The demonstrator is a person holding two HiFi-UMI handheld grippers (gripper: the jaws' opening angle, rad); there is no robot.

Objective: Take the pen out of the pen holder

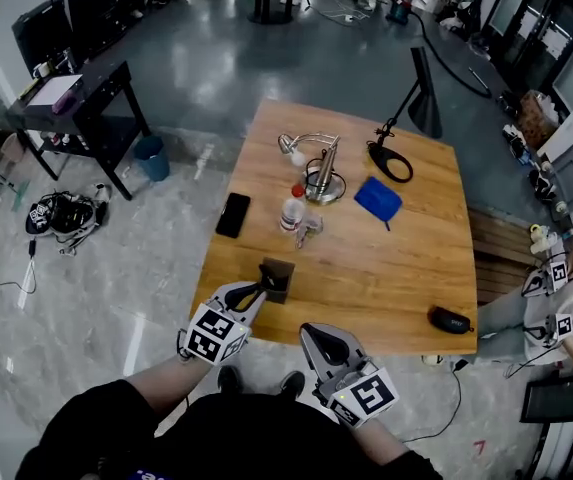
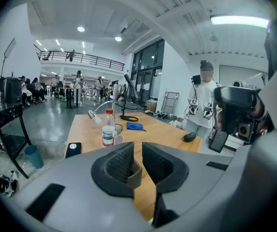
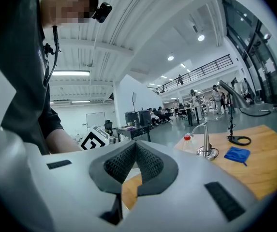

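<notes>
The pen holder [image 1: 277, 279], a small dark square box, stands near the wooden table's [image 1: 386, 268] front left edge. No pen shows in it or in either gripper. My left gripper [image 1: 262, 290] sits right at the holder's near side, its jaws a narrow gap apart and empty. In the left gripper view the holder [image 2: 134, 172] peeks out behind the left pad, just beyond the left gripper [image 2: 138, 151]. My right gripper [image 1: 318, 337] hovers at the table's front edge, to the right of the holder. Its pads meet at the tips with nothing between them in the right gripper view [image 3: 136, 147].
Beyond the holder stand a red-capped water bottle [image 1: 292, 209], a metal cone stand [image 1: 324, 174], a black phone [image 1: 233, 214], a blue cloth [image 1: 377, 199] and a black desk lamp [image 1: 407, 118]. A black mouse [image 1: 451, 320] lies at the front right corner.
</notes>
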